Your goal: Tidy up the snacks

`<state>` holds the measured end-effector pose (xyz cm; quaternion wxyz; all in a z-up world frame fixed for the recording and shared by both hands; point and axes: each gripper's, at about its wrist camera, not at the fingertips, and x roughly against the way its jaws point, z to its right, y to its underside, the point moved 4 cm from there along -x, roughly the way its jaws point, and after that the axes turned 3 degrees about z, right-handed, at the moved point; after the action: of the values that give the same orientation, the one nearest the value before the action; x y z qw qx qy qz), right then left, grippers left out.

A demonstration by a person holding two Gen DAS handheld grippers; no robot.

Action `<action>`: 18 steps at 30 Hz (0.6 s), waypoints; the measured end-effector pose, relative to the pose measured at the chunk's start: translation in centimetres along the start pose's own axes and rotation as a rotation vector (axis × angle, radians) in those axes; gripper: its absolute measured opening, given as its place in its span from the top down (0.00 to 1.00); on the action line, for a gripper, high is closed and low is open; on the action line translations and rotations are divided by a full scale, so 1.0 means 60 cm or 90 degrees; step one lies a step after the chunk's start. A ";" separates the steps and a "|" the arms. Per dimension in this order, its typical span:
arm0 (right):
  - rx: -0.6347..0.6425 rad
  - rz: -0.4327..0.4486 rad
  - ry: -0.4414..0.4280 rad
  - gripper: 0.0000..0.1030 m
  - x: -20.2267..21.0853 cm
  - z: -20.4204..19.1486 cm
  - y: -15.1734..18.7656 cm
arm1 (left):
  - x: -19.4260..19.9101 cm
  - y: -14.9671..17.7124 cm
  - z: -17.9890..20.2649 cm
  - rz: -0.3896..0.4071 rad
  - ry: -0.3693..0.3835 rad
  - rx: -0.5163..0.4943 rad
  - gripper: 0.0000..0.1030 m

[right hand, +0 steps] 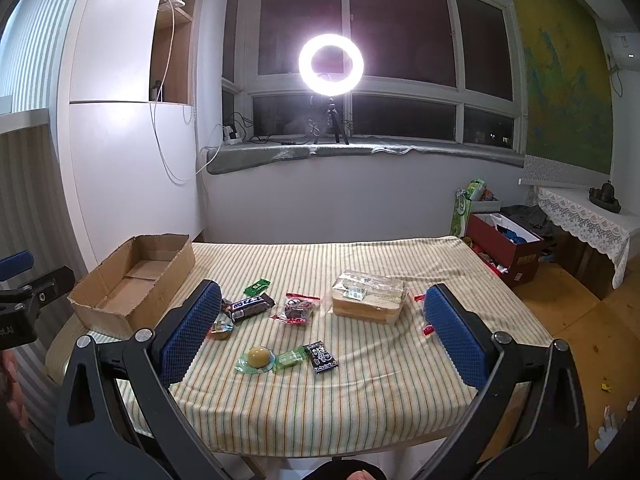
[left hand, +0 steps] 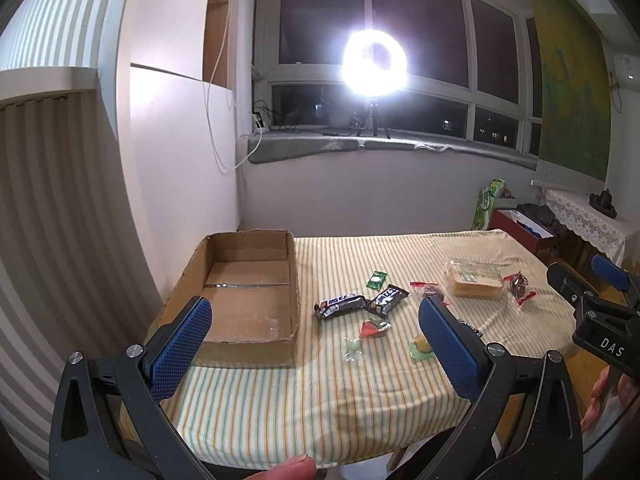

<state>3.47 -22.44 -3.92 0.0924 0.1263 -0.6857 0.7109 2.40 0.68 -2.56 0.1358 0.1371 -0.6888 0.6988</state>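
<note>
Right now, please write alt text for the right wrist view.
The open right gripper hovers over wrapped snacks scattered on a striped tablecloth. An empty cardboard box sits at the left; a ring light glows behind.

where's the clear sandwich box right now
In the right wrist view the clear sandwich box sits on the striped tablecloth, right of centre, just right of the red-ended wrapped snack and far from the cardboard box.
</note>
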 end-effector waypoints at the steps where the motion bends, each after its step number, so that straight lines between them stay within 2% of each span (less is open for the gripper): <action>1: 0.000 0.000 0.000 0.00 0.000 0.000 0.001 | 0.000 -0.001 0.000 0.000 0.000 0.000 0.00; 18: 0.005 0.001 0.000 0.00 0.001 -0.002 -0.005 | 0.006 0.000 0.001 0.002 0.001 0.000 0.00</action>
<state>3.48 -22.32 -3.63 0.0910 0.1260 -0.6833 0.7134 2.09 0.60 -2.40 0.1352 0.1357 -0.6890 0.6990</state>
